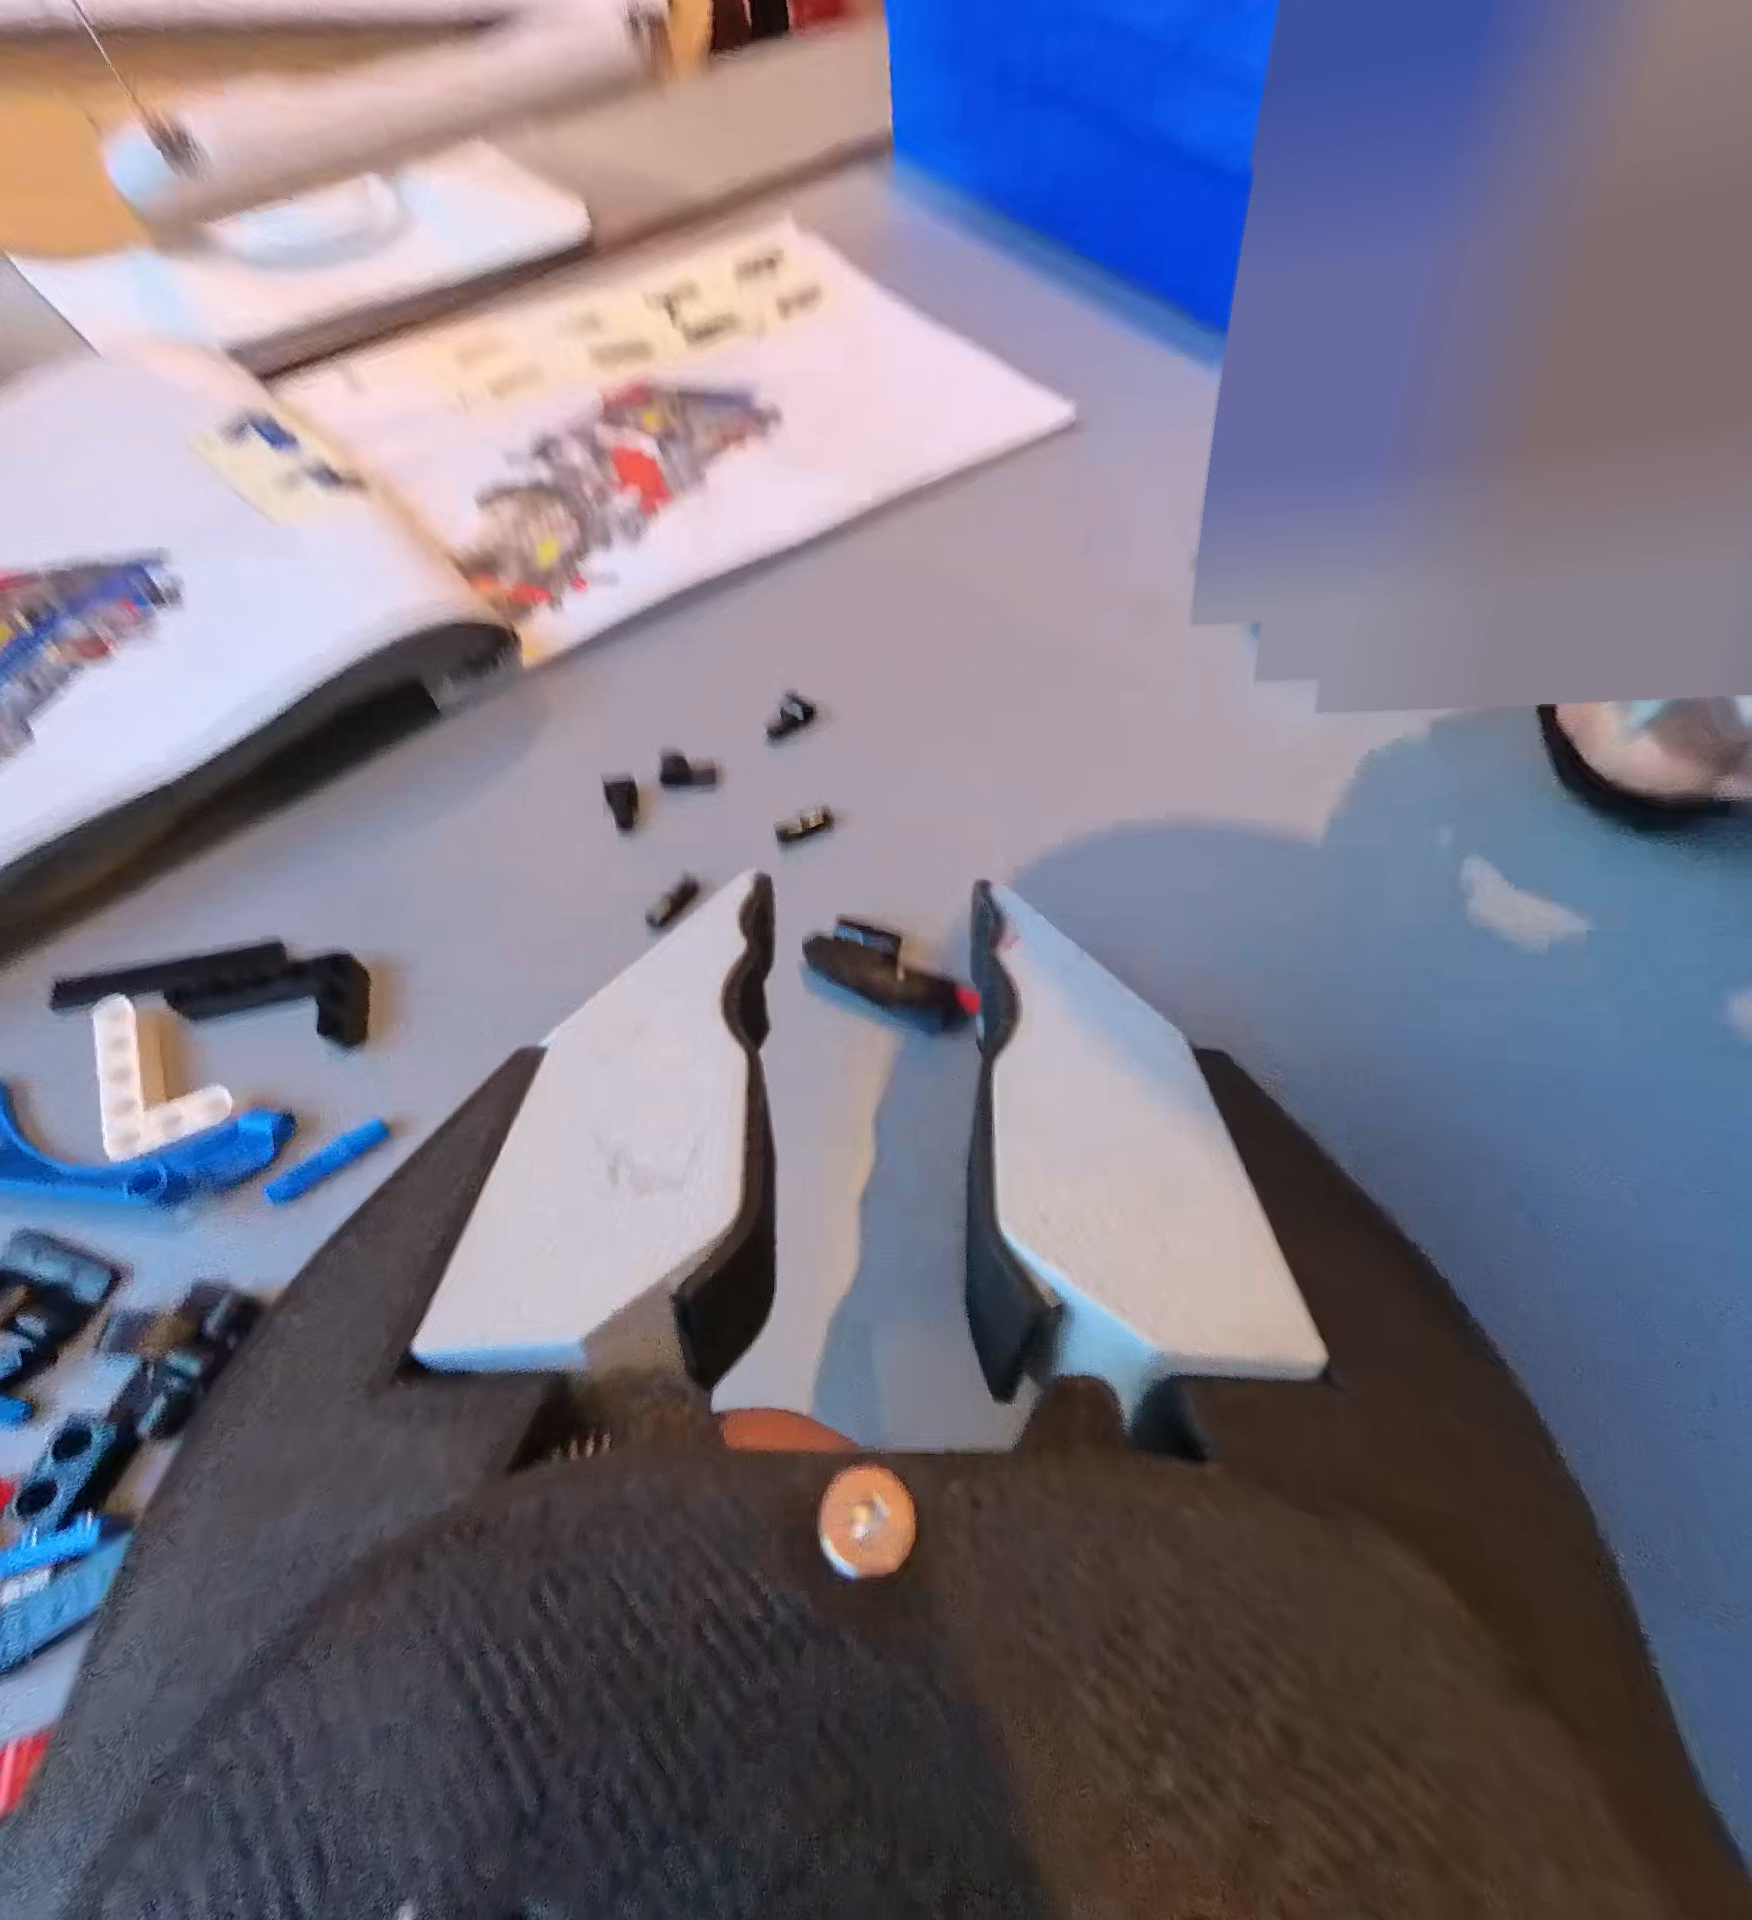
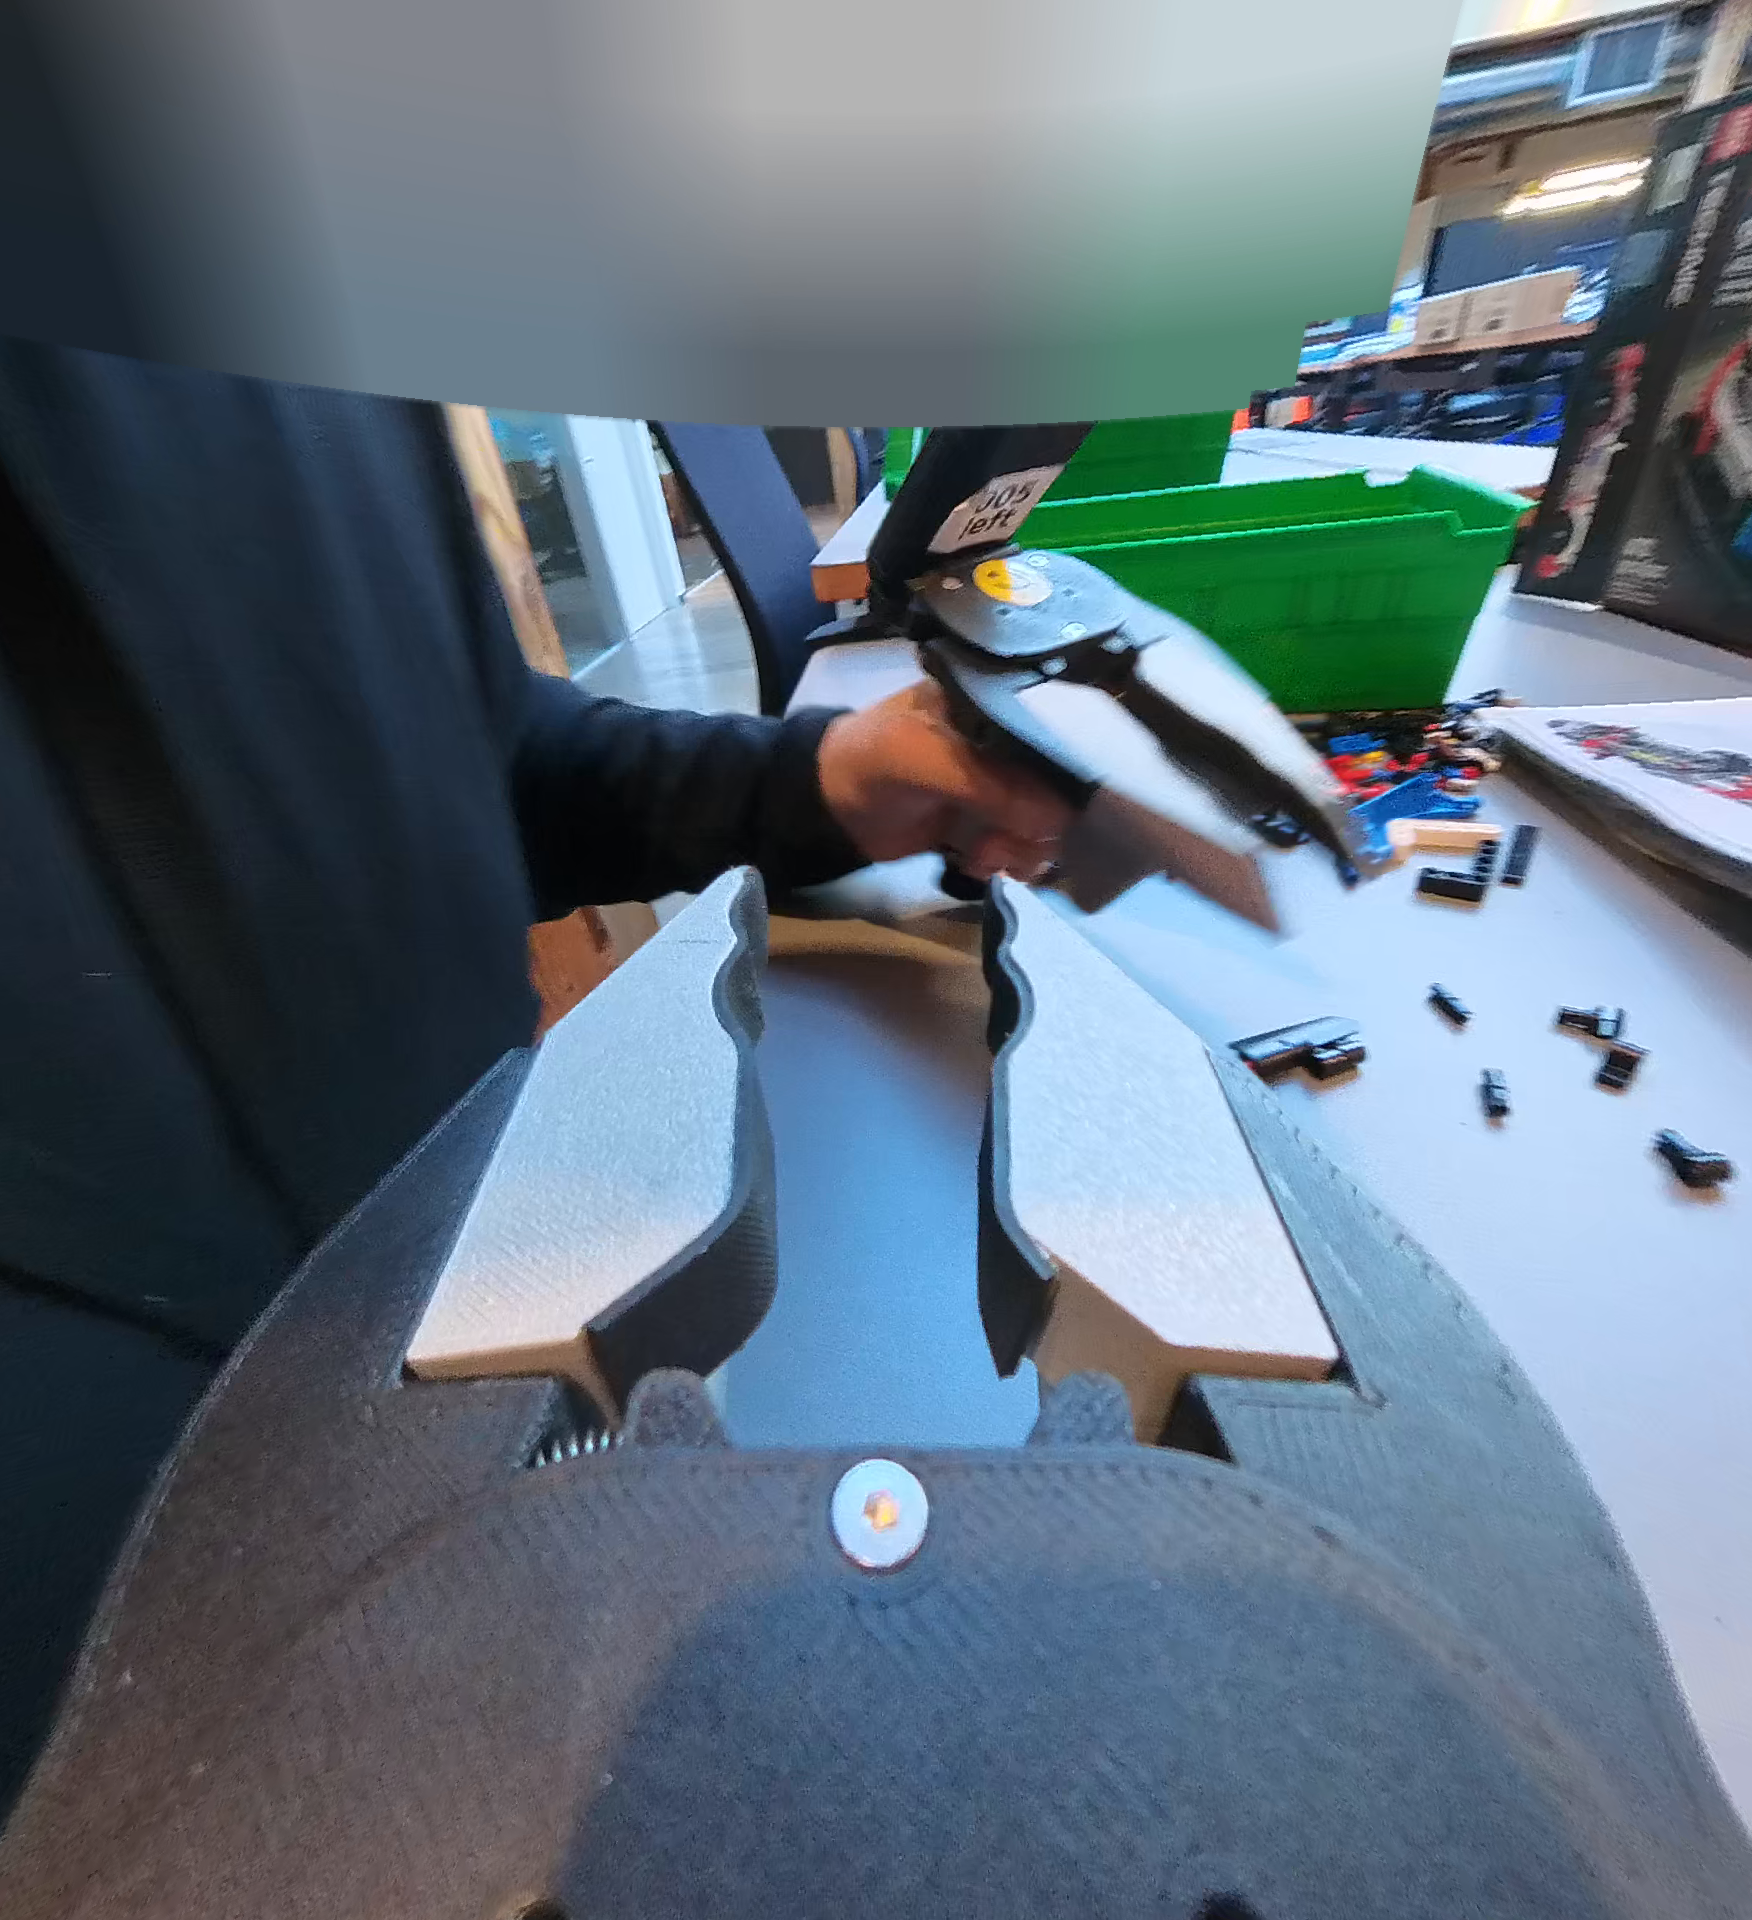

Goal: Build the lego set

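My left gripper point(image 1: 872, 894) is open and empty, low over the grey table point(image 1: 1111, 748). A small black Lego assembly point(image 1: 882, 966) with a red tip lies on the table between and just under its fingertips, untouched. Several small black pins point(image 1: 690, 774) lie scattered just beyond it. My right gripper point(image 2: 872, 894) is open and empty, raised off the table and pointing at a person's dark sleeve point(image 2: 664, 779). In the right wrist view the left gripper point(image 2: 1313, 894) hovers above the same black assembly point(image 2: 1303, 1044) and pins point(image 2: 1589, 1023).
An open instruction booklet point(image 1: 436, 468) lies at the far left. A black L-beam point(image 1: 228, 987), a white L-beam point(image 1: 139, 1091), a blue curved piece point(image 1: 93, 1153) and a pile of loose parts point(image 1: 20, 1455) sit left. A green bin point(image 2: 1267, 582) and set box point(image 2: 1703, 364) stand behind.
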### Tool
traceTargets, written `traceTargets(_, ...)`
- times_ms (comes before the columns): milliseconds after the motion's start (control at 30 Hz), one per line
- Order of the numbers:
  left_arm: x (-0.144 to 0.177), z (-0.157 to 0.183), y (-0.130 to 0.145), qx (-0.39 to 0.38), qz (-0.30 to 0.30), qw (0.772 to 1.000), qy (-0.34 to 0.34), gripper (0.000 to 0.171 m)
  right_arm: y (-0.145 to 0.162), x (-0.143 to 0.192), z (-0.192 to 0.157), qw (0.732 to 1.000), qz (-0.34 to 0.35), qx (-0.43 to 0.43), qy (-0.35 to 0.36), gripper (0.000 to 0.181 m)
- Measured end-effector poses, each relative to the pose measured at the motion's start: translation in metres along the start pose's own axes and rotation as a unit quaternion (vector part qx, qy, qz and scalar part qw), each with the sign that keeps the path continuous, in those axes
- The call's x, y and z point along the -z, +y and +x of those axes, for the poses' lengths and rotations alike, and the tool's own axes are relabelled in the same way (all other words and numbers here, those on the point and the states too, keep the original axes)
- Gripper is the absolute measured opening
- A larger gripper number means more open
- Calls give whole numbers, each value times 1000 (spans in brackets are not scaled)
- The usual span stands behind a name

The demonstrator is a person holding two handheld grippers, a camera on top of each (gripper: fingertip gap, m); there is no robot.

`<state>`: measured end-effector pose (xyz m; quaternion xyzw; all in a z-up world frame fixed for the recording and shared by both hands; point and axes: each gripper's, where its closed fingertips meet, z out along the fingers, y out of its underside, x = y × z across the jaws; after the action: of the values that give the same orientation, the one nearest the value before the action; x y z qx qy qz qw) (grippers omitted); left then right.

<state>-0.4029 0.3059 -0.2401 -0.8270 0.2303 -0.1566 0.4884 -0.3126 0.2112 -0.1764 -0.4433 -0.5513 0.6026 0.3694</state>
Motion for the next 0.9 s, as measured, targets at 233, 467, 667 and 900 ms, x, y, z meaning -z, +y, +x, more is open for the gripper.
traceTargets(233,-5,3,37,-43,-123,991,-3,37,-5,4,2,1000,10,11,17,39)
traceTargets(467,-16,28,44,5,-150,988,45,39,-12,10,9,999,19,22,42,39)
traceTargets(667,-20,56,38,-15,-133,988,74,36,-14,9,2,998,13,51,43,38)
traceTargets(900,-14,13,19,-34,-124,991,19,35,-19,12,0,997,19,60,44,37)
